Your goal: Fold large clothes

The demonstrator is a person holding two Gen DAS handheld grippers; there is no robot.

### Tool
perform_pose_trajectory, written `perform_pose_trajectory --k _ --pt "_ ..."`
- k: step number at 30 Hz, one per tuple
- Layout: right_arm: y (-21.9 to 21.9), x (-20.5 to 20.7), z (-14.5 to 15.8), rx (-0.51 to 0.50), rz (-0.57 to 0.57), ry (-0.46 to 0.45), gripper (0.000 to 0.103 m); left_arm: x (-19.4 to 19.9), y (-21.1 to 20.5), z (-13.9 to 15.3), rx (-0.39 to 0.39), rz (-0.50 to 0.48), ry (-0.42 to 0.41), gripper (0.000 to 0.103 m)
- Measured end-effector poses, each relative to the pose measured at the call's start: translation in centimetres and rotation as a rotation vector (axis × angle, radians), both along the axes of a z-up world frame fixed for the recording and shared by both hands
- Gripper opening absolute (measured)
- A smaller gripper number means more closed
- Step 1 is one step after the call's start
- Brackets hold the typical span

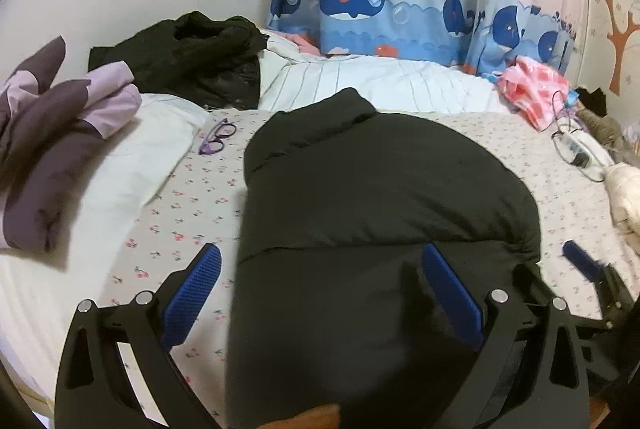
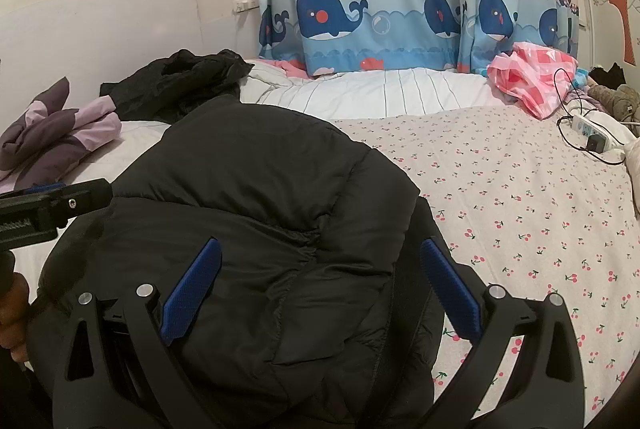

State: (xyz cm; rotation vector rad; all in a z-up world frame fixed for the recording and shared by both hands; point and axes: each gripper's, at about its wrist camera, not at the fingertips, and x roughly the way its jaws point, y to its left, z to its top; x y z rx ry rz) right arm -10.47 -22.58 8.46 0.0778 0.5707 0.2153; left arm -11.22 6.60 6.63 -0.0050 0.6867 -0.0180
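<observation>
Black puffer jacket (image 1: 380,189) lies on cherry-print bed sheet (image 2: 520,209) by whale curtain (image 2: 360,13), both jaws wide.

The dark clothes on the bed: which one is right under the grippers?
The black puffer jacket, spread on the cherry-print sheet between both open hand-held grippers. The other black garment lies crumpled farther back, near the wall.

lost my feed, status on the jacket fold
Left gripper and right gripper open, empty. Black puffer jacket bunched on bed. Purple glasses lie just left of it.
</observation>
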Motion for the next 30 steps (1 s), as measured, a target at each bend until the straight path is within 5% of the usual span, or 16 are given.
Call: perform_pose_trajectory --k 13,21,30 --pt "0.3 0.0 0.0 0.001 -0.001 -0.001 0.096 -0.5 -1.1 -0.2 0.054 0.0 -0.018 0.096" --pt "0.4 -0.1 0.0 0.0 -0.002 -0.004 0.096 -0.7 -0.4 0.1 0.006 0.008 -0.042 0.096" --pt "0.6 -0.2 0.2 0.0 -0.004 -0.008 0.096 -0.6 -2.0 -0.4 0.102 -0.02 -0.014 0.096"
